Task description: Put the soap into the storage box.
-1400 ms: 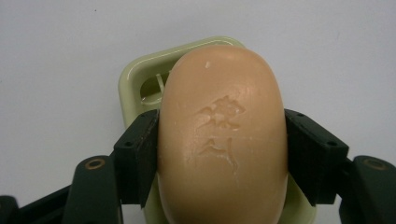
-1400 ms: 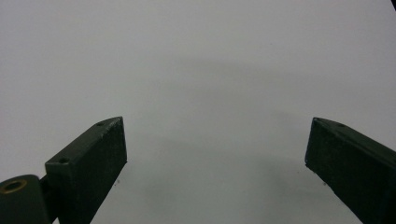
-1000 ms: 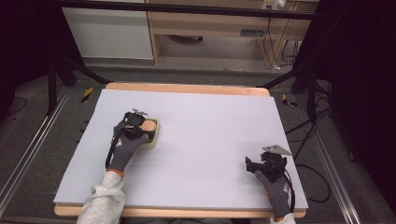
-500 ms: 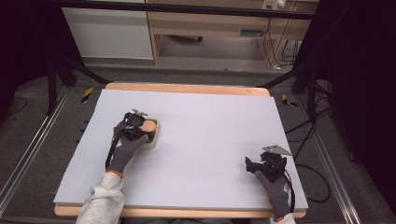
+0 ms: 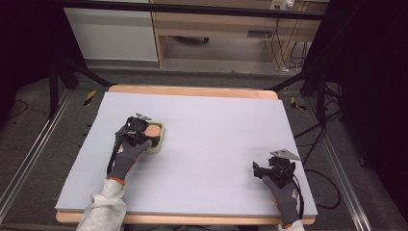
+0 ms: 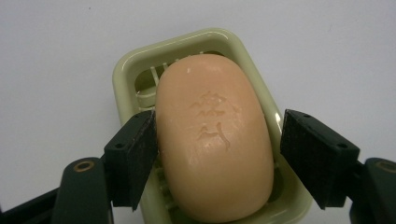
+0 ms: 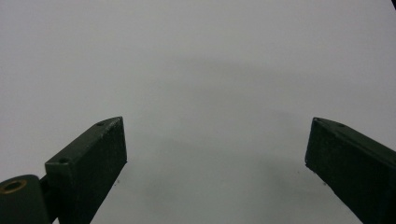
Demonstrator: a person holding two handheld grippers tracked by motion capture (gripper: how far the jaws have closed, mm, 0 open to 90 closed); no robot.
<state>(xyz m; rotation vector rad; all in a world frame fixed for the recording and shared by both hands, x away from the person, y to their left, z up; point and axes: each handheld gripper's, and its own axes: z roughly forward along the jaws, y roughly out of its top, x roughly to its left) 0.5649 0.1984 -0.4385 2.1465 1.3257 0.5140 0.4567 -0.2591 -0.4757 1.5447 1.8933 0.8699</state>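
A peach-coloured soap bar [image 6: 212, 140] with a stamped mark lies in a pale green soap dish [image 6: 126, 79]. My left gripper [image 6: 217, 126] is open with a jaw on either side of the bar; the left pad [image 6: 137, 158] touches its side, and the right pad [image 6: 308, 154] stands a small gap away. In the high view the dish [image 5: 159, 144] and soap [image 5: 153, 130] sit left of the table's middle, with the left gripper [image 5: 145, 133] over them. My right gripper [image 5: 262, 169] rests near the front right, wide open [image 7: 215, 135] over bare mat with nothing between its fingers.
A light grey mat [image 5: 216, 125] covers the wooden table [image 5: 192, 90]. Black frame legs [image 5: 57, 77] and cables [image 5: 322, 159] stand on the floor beside it. A wooden shelf unit [image 5: 216, 29] stands beyond the far edge.
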